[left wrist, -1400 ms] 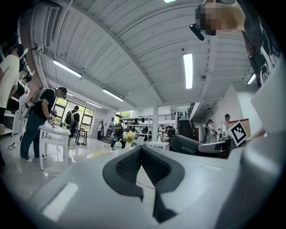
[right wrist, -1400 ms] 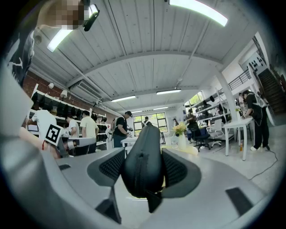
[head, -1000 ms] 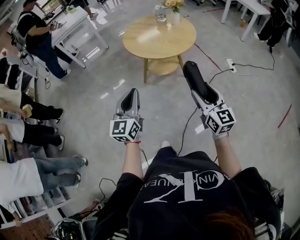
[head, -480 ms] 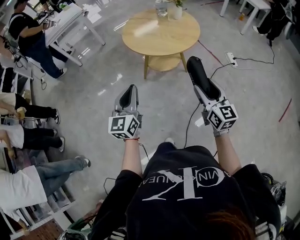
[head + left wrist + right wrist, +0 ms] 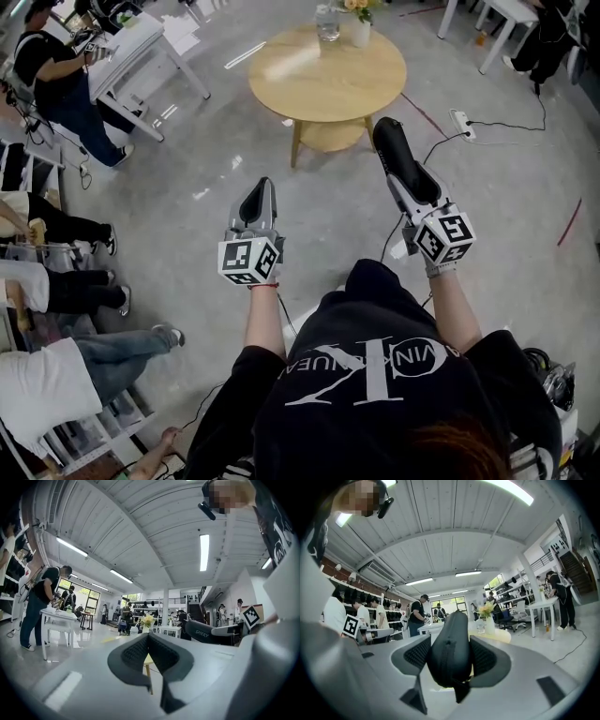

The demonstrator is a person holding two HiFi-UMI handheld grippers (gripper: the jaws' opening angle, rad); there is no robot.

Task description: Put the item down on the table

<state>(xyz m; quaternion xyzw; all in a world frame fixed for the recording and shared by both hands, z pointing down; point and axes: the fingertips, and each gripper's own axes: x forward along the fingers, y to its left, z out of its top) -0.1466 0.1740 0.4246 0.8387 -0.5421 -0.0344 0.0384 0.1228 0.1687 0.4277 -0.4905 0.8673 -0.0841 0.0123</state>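
My right gripper (image 5: 411, 184) is shut on a long black zippered case (image 5: 397, 152), held in the air over the floor, short of the round wooden table (image 5: 300, 75). In the right gripper view the case (image 5: 451, 654) stands upright between the two pads and hides most of the gap; the table (image 5: 508, 637) lies beyond it. My left gripper (image 5: 259, 195) is level with the right one, farther left, shut with nothing in it. Its pads meet in the left gripper view (image 5: 148, 641), where the case (image 5: 206, 633) shows at the right.
A vase of flowers (image 5: 353, 26) and a glass (image 5: 327, 22) stand at the table's far edge. A power strip (image 5: 461, 126) and cables lie on the floor to the right. Seated people and a white table (image 5: 141, 47) line the left side.
The view has shifted a little as the person moves; the round table sits slightly higher and to the right. Both grippers keep their places and states, with the case still held.
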